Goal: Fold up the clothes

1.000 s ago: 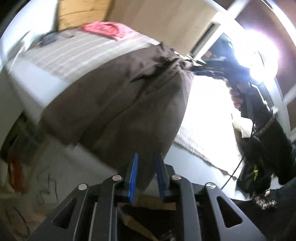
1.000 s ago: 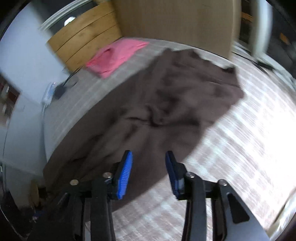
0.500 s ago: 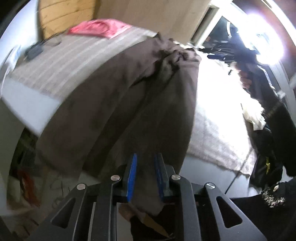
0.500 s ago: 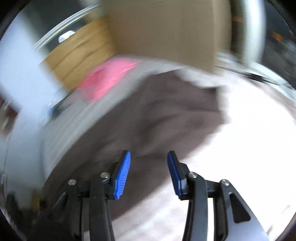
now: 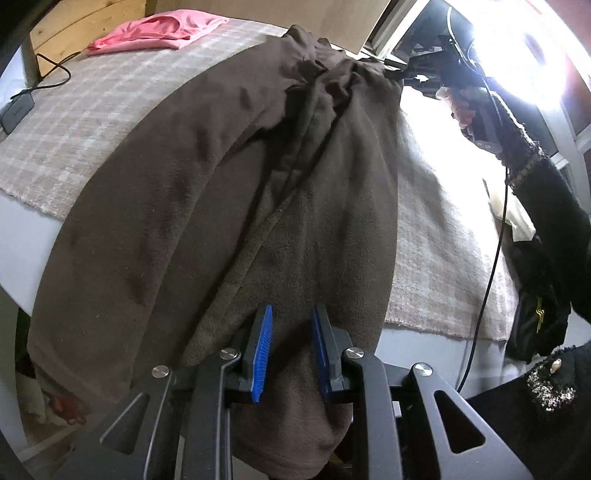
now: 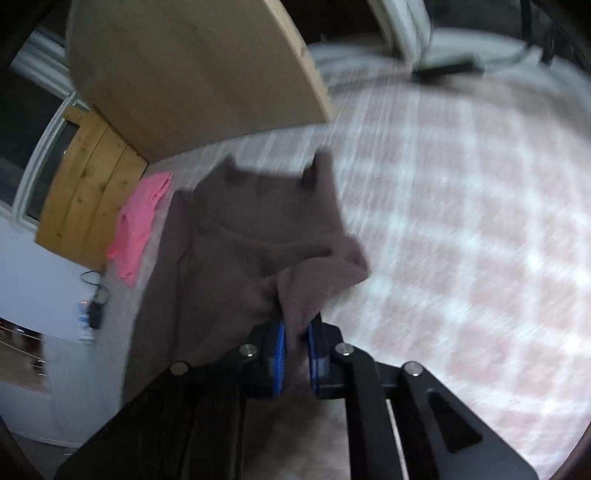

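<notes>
Left wrist view: my left claw [image 5: 290, 349] grips the near end of the long brown fleece garment [image 5: 229, 192], its blue-padded fingers [image 5: 261, 354] set narrowly apart with the bunched fleece pressed between them. The garment runs lengthwise away from this claw, across the bed with the pink-and-white checked cover [image 5: 92, 122]; its near part hangs over the bed's white edge. A lengthwise fold runs along the garment's middle. At its far end the fabric gathers into a bunch that meets my right claw [image 5: 397, 72], carried by a hand [image 5: 463, 107] in a black knitted sleeve [image 5: 546, 192]. A thin black cable [image 5: 491, 254] hangs down from that claw. Bright light washes out the upper right of this view.

Right wrist view: this view is blurred. My right claw [image 6: 295, 345] is closing, its jaws nearly together on a fold of the brown fleece garment [image 6: 236, 251], which sits between the blue pads [image 6: 280, 354]. The rest of the garment spreads over the checked cover [image 6: 461, 240].

Surroundings: a folded pink cloth [image 5: 159, 31] lies on the far part of the bed, well apart from the garment, near a pale wooden headboard [image 6: 88, 199]. A small dark device with a black cord [image 5: 18, 109] rests at the bed's far left edge.
</notes>
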Motion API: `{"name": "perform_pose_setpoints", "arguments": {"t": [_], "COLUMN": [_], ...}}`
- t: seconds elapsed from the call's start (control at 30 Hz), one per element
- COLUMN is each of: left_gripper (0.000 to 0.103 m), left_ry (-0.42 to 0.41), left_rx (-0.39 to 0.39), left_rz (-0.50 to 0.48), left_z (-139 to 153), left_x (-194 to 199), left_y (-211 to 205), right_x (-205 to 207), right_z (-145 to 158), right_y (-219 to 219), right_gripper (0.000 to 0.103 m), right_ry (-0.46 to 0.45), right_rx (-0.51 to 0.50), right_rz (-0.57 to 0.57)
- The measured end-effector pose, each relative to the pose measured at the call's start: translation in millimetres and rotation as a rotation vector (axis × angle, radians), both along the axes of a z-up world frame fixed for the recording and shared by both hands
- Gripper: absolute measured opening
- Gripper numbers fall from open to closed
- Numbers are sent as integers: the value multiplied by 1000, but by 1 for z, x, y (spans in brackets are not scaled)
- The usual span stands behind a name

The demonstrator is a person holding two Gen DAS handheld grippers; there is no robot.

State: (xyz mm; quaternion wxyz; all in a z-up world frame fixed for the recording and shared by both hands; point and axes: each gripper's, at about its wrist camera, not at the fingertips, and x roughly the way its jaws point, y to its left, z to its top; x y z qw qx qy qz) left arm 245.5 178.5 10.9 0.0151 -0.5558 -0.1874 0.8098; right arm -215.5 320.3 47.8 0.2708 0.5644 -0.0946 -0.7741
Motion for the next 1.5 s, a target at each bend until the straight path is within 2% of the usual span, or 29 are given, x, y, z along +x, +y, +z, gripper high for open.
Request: {"name": "perform_pose_setpoints", "arguments": {"t": [0.1, 0.17, 0.2, 0.23, 0.33, 0.4, 0.43, 0.53, 0.6, 0.73, 0.8, 0.87, 0.93, 1.0, 1.07, 1.13, 1.2, 1.27, 1.33, 1.43, 1.5], "left_gripper": [21, 21, 21, 21, 21, 23, 28, 29, 30, 30, 29, 30, 29, 29, 29, 30, 30, 29, 29, 30, 30], "left_ry": [1, -6, -15, -23, 6, 31, 41, 68, 79, 92, 112, 125, 135, 154, 157, 161, 170, 139, 115, 92, 52], "left_rx": [9, 14, 16, 18, 30, 28, 5, -59, -80, -106, -82, -71, -52, 0, 51, 96, 125, 157, 149, 121, 119], "left_rz": [-10, -16, -20, -23, -37, -42, -46, -68, -102, -220, -327, -422, -509, -591, -641, -685, -731, -787, -830, -882, -891], "left_z": [-6, -4, -3, -1, 21, 37, 44, 60, 61, 48, 41, 34, 31, 32, 33, 34, 32, 22, 13, 6, -1], "left_x": [-9, -9, -9, -9, -1, 5, 6, 9, 15, 5, -4, -9, -12, -15, -21, -29, -37, -46, -45, -36, -34], "left_y": [-2, -3, -4, -5, -14, -22, -30, -55, -76, -106, -115, -116, -114, -118, -118, -111, -94, -72, -59, -46, -41], "right_x": [-1, 3, 6, 9, 38, 75, 94, 150, 174, 197, 209, 226, 248, 292, 339, 382, 419, 441, 457, 476, 481], "right_z": [-6, 3, 10, 15, 45, 63, 67, 63, 46, 15, 16, 34, 59, 79, 83, 75, 55, 33, 17, 5, 1], "right_y": [-14, -22, -20, -16, 0, -5, -12, -48, -83, -132, -141, -130, -100, -71, -54, -42, -39, -46, -52, -56, -58], "right_gripper": [10, 13, 19, 21, 21, 21, 21, 21, 21, 21, 21, 21, 21, 21, 21, 30, 31, 31, 31, 31, 32], "right_ry": [32, 61, 64, 70, 149, 178, 179, 162, 141, 123, 163, 162, 158, 153, 145, 113, 50, -17, -65, -106, -110], "right_rx": [92, 126, 124, 113, 51, -2, -14, -17, 22, 99, 184, 164, 79, 59, 84, 99, 93, 102, 108, 50, 50], "right_rz": [30, 56, 50, 34, -11, 61, 109, 256, 309, 317, 268, 195, 73, -39, -142, -233, -312, -341, -362, -397, -406]}}
